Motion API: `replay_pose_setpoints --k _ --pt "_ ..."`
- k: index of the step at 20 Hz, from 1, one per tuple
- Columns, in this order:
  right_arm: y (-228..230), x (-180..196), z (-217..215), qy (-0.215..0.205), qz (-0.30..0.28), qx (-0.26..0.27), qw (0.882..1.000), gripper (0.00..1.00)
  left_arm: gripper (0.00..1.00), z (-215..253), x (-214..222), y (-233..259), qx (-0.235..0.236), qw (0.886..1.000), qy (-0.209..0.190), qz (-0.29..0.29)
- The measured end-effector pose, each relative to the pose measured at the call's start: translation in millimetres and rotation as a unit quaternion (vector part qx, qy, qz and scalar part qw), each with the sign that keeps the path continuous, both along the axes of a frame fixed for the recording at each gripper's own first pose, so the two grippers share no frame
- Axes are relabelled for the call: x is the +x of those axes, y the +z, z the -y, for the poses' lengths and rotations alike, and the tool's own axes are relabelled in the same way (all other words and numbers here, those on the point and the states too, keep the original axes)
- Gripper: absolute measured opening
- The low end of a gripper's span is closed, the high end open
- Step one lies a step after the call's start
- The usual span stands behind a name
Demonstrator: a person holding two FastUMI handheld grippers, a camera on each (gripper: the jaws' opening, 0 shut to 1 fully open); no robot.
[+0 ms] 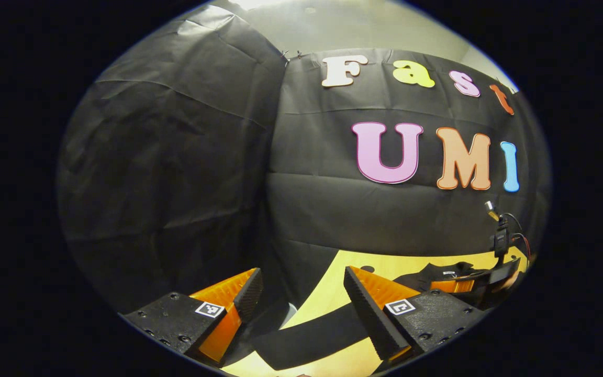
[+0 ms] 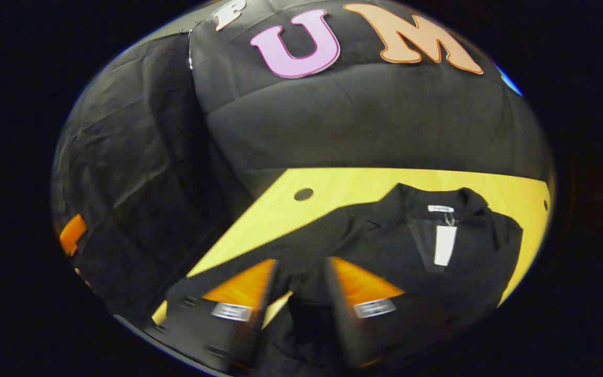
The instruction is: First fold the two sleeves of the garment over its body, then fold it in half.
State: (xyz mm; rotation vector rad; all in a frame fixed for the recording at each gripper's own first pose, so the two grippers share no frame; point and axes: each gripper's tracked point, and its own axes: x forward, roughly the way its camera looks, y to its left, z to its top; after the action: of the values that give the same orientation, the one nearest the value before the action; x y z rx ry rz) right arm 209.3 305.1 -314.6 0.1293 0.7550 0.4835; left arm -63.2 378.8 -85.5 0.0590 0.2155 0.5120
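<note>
Left gripper (image 1: 301,298) is seen w/ fingers spread wide, nothing pinched, held above the table (image 1: 327,293) edge where a black sleeve (image 1: 312,337) strip is laid across the wood below it. Right gripper (image 2: 299,293) is blurred; its fingers are parted w/ dark cloth of the garment (image 2: 385,246) seen between them, but whether it's pinched can't be told. Garment is spread flat on the table, collar & white tag (image 2: 444,245) toward the far edge, other gripper (image 1: 490,272) seen over it at right.

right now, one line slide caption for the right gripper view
Right gripper open over a black garment on the yellow table.
</note>
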Motion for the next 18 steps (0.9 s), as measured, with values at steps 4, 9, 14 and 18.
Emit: replay_pose_setpoints --k 4,9,14,18 --pt "49.9 15.2 21.6 -0.014 0.096 -0.029 0.995 0.98 1.00 -0.2 11.8 -3.8 0.002 1.000 -0.018 0.000" --pt "94.5 -9.5 66.2 -0.043 0.140 -0.054 0.988 0.93 1.00 -9.7 20.6 -32.8 -0.016 0.999 -0.034 -0.023" --pt "116.0 -29.2 98.1 -0.073 0.157 -0.054 0.983 0.98 1.00 -27.2 9.8 -82.5 -0.041 0.996 -0.023 -0.078" --pt "122.3 -43.0 112.6 -0.085 0.161 -0.061 0.981 0.93 1.00 -34.9 -1.9 -129.7 -0.075 0.989 -0.010 -0.124"
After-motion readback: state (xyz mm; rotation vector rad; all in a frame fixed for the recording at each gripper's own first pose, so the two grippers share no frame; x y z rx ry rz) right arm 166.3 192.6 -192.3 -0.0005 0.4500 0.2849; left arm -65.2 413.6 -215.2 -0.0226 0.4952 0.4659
